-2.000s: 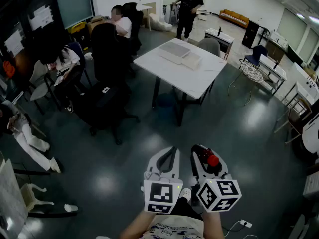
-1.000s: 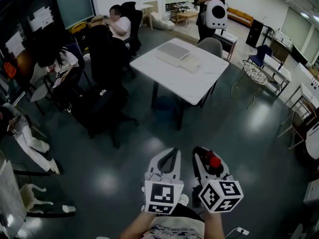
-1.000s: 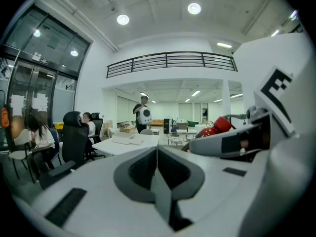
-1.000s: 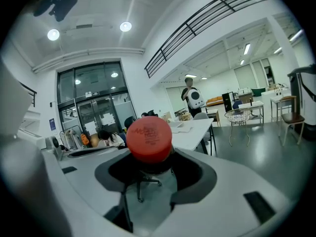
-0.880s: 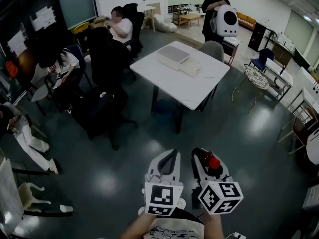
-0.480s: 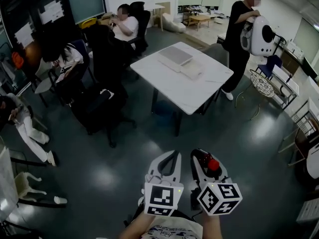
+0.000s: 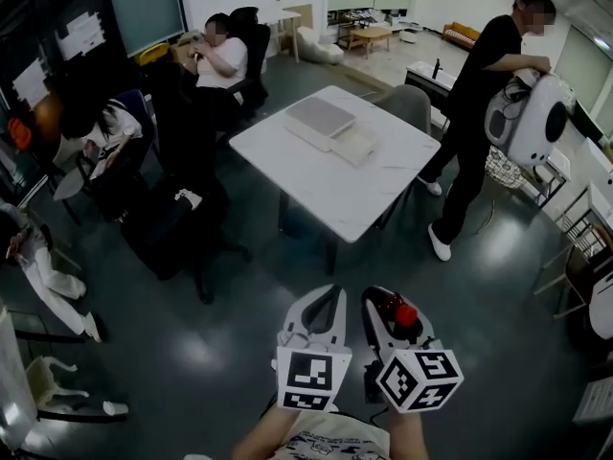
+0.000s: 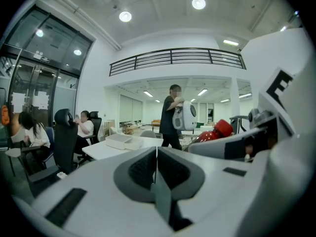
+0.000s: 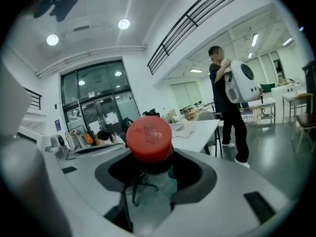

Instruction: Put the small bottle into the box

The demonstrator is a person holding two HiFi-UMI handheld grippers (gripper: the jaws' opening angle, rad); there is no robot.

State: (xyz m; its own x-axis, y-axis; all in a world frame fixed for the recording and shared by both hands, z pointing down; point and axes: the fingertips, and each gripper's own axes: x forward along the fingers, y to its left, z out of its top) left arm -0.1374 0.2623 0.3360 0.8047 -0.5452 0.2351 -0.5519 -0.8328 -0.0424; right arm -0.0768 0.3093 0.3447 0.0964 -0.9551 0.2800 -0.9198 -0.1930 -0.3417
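My right gripper (image 7: 388, 307) is shut on a small clear bottle with a red cap (image 7: 403, 314); in the right gripper view the cap (image 9: 148, 139) fills the space between the jaws. Beside it on the left, my left gripper (image 7: 324, 300) is shut with nothing in it; its jaws meet in the left gripper view (image 8: 156, 157), where the bottle's red cap (image 8: 222, 128) shows at the right. A white box (image 7: 321, 120) with a tray-like part (image 7: 352, 143) beside it lies on the white table (image 7: 326, 182) some way ahead. Both grippers hang over the dark floor, well short of the table.
A person in black (image 7: 484, 132) holding a white backpack-like case (image 7: 530, 121) stands at the table's right side. Seated people (image 7: 222, 54) and black office chairs (image 7: 182, 214) are on the left. A grey chair (image 7: 406, 106) stands behind the table. Desks line the right wall.
The person with the white case has walked from the back of the room to the table's right side. The table has drawn slightly nearer in view. Both grippers keep their hold and pose.
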